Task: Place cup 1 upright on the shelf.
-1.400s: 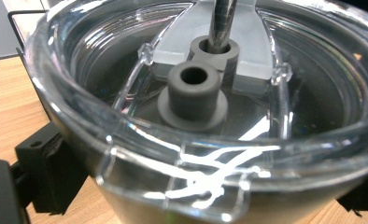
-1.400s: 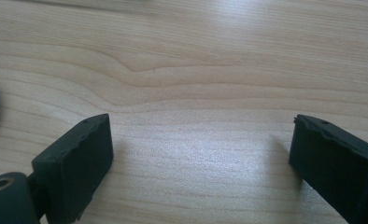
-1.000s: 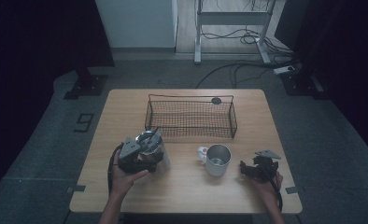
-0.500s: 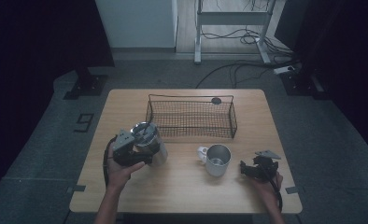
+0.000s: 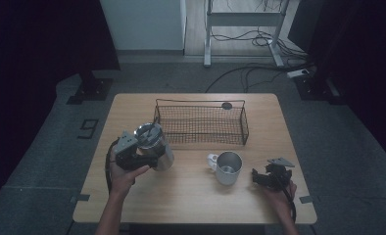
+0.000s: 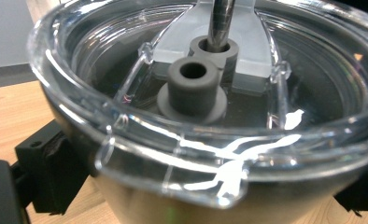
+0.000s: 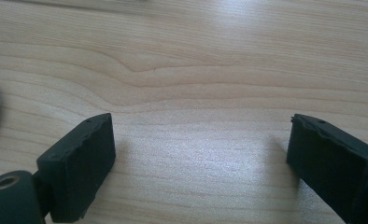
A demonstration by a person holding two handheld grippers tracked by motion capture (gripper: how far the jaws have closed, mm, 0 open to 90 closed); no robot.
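My left gripper [image 5: 151, 157] is shut on a steel tumbler [image 5: 157, 147] and holds it above the table's left half, just in front of the wire basket. The left gripper view looks down on the tumbler's clear lid [image 6: 191, 93], with a metal straw [image 6: 222, 21] through it and the black jaws on either side of the body. My right gripper [image 5: 257, 177] rests low at the table's right, pointing at a white-handled metal mug [image 5: 228, 168] and apart from it. Its jaws have just been closing, with only bare wood between them [image 7: 201, 163].
A black wire basket [image 5: 244, 128] stands at the middle back of the wooden table [image 5: 191, 200]. A small black disc [image 5: 226, 105] lies behind it. Cables and a metal stand's legs are on the floor beyond.
The left hand has raised the tumbler a little off the table, near the basket's front left corner. The right hand and the mug have stayed in place.
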